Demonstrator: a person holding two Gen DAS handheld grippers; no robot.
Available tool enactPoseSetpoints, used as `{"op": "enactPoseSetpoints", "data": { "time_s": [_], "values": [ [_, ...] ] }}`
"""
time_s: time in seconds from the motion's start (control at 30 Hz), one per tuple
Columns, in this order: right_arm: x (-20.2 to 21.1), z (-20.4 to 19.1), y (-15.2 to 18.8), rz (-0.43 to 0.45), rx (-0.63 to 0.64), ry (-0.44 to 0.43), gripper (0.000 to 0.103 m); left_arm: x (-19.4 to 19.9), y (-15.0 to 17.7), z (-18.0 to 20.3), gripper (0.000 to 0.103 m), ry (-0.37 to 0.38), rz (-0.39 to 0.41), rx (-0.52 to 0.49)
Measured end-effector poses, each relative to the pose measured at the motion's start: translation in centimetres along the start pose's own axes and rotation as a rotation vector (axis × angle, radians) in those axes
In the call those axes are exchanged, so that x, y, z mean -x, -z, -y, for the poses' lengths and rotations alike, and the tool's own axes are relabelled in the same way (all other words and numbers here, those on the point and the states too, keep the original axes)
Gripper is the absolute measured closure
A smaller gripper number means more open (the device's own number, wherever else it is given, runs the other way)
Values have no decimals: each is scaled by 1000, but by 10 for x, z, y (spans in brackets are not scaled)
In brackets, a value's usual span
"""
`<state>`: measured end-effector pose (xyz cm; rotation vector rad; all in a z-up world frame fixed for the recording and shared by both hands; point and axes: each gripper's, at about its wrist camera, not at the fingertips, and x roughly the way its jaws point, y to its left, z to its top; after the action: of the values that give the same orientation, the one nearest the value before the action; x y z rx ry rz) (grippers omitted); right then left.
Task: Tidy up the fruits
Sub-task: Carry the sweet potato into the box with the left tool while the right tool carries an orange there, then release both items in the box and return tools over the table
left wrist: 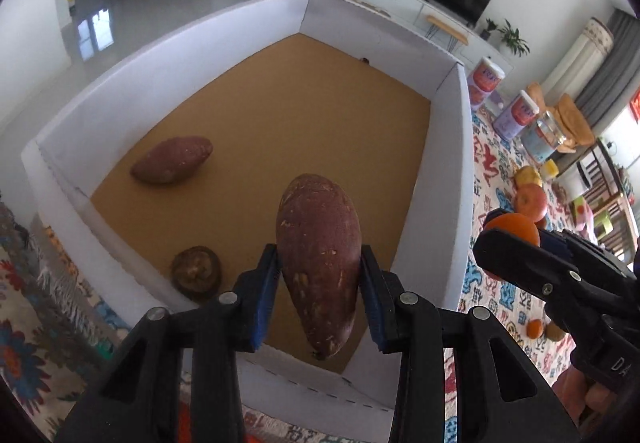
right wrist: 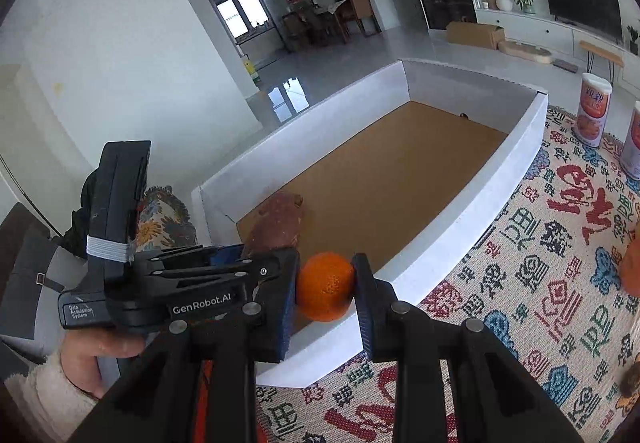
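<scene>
My left gripper [left wrist: 320, 283] is shut on a reddish-brown sweet potato [left wrist: 318, 255] and holds it above the near end of a white-walled box [left wrist: 444, 171] with a brown floor. A second sweet potato [left wrist: 173, 160] and a brown round fruit [left wrist: 197, 273] lie on the box floor. My right gripper [right wrist: 325, 289] is shut on an orange [right wrist: 326, 286] over the near right wall of the box [right wrist: 480, 219]. It also shows in the left wrist view [left wrist: 516, 231], right of the box. The left gripper [right wrist: 256, 263] with its sweet potato [right wrist: 276, 221] shows in the right wrist view.
The box stands on a patterned cloth [right wrist: 540, 283]. An apple [left wrist: 531, 200], a yellow fruit [left wrist: 527, 176] and small fruits [left wrist: 536, 328] lie on the cloth to the right. Two cans [left wrist: 486, 81] stand beyond the box. More fruit [right wrist: 632, 267] lies at the right edge.
</scene>
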<state>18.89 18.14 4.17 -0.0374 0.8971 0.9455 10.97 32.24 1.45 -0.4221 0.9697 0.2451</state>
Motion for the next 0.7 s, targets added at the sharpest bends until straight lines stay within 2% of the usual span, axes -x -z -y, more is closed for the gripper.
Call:
{"op": "enactPoseSetpoints", "data": {
  "time_s": [0.07, 0.1, 0.13, 0.17, 0.23, 0.33, 0.43, 0.5, 0.57, 0.63, 0.7],
  "values": [
    [-24, -2, -6, -54, -7, 23, 71, 4, 2, -3, 45, -28, 38, 4],
    [-29, 0, -8, -62, -20, 36, 63, 9, 2, -3, 33, -39, 65, 1],
    [-26, 3, -9, -47, -37, 38, 60, 16, 2, -2, 24, -50, 99, 0],
    [-18, 6, -9, -22, -54, 31, 59, 23, 1, -3, 22, -54, 131, -2],
    [10, 15, -7, 42, -73, 23, 43, 36, 2, 2, 19, -36, 172, -12],
    [64, 36, 8, 143, -64, 86, 28, 49, 9, 31, 18, 29, 201, -61],
    [123, 68, 47, 213, -49, 237, 17, 57, 32, 79, 12, 112, 213, -165],
    [156, 97, 82, 231, -59, 364, 16, 51, 51, 112, 9, 168, 198, -242],
    [190, 136, 128, 229, -121, 489, 15, 30, 75, 146, 8, 212, 147, -314],
    [221, 179, 182, 214, -225, 613, 15, -1, 96, 176, 8, 214, 72, -370],
    [242, 223, 233, 162, -341, 739, 14, -33, 112, 197, 8, 195, 21, -415]
  ]
}}
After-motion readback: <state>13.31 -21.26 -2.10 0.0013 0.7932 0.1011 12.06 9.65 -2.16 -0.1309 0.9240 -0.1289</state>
